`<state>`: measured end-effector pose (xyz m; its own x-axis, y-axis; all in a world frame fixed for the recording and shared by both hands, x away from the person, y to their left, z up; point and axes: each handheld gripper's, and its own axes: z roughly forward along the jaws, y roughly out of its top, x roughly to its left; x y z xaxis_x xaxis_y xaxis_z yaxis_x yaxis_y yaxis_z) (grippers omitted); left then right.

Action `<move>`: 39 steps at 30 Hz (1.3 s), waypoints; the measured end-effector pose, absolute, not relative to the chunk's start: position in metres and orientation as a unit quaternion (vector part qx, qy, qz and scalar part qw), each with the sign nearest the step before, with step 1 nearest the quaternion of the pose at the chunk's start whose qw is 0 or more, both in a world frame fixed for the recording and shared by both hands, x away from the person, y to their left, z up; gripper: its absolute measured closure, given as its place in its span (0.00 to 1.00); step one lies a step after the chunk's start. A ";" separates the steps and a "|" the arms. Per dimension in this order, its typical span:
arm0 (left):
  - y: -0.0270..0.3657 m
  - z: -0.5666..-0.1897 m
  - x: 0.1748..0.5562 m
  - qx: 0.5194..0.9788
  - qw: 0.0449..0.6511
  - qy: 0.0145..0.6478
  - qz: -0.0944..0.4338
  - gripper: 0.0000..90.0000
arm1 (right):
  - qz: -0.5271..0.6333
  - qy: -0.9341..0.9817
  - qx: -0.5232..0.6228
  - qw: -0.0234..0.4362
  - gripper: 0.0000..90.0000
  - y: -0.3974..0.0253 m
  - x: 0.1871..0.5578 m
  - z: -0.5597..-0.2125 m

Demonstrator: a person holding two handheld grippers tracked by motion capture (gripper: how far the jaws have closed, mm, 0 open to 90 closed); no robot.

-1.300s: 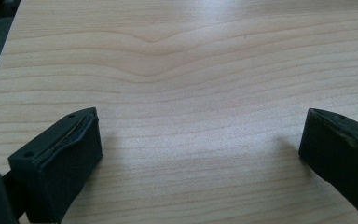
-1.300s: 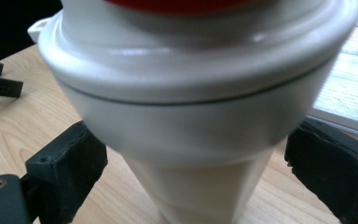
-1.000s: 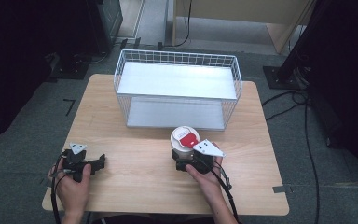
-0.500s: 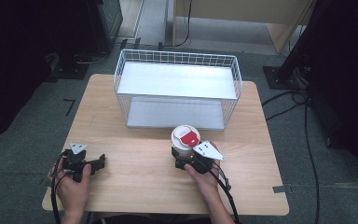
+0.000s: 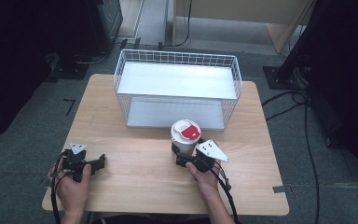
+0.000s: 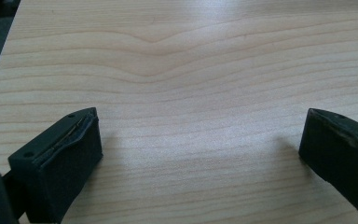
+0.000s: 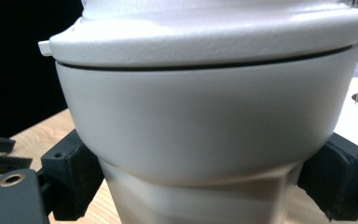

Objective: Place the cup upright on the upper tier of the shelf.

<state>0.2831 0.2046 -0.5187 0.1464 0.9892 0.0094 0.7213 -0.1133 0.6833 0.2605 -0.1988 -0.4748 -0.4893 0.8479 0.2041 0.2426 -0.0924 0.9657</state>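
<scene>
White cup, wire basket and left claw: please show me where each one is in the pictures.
white cup (image 5: 185,135): high view, on its red and white lid.
wire basket (image 5: 177,58): high view, on the far top rim.
left claw (image 5: 101,161): high view, between its two tips, over the wooden table.

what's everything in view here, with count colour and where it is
table: one, light wood, centre of the high view
wire basket: one, white, far half of the table, nothing inside
cup: one, white with a red-and-white lid label, upright in front of the basket, between the right gripper's jaws
cables: several, black, on the grey floor right of the table
stand base: one, black, on the floor beyond the table's far right corner
left gripper: one, black, near left of the table, jaws wide apart over bare wood
right gripper: one, black with a grey plate, jaws on either side of the cup's lower body
hands: two, one holding each gripper
</scene>
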 end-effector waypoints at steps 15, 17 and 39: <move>0.205 -0.519 0.283 0.705 0.275 0.606 0.244 0.00 | 0.626 0.594 0.402 0.305 0.13 -0.197 0.262 -0.424; 0.205 -0.519 0.284 0.706 0.275 0.605 0.245 0.00 | 0.630 0.588 0.398 0.315 0.12 -0.198 0.264 -0.415; 0.205 -0.519 0.284 0.706 0.275 0.606 0.243 0.00 | 0.638 0.557 0.376 0.377 0.12 -0.193 0.291 -0.358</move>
<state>0.2835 0.2046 -0.5186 0.1481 0.9889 0.0108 0.7218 -0.1156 0.6824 0.2912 -0.1931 -0.3580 -0.4332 0.8993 0.0600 -0.0617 -0.0960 0.9935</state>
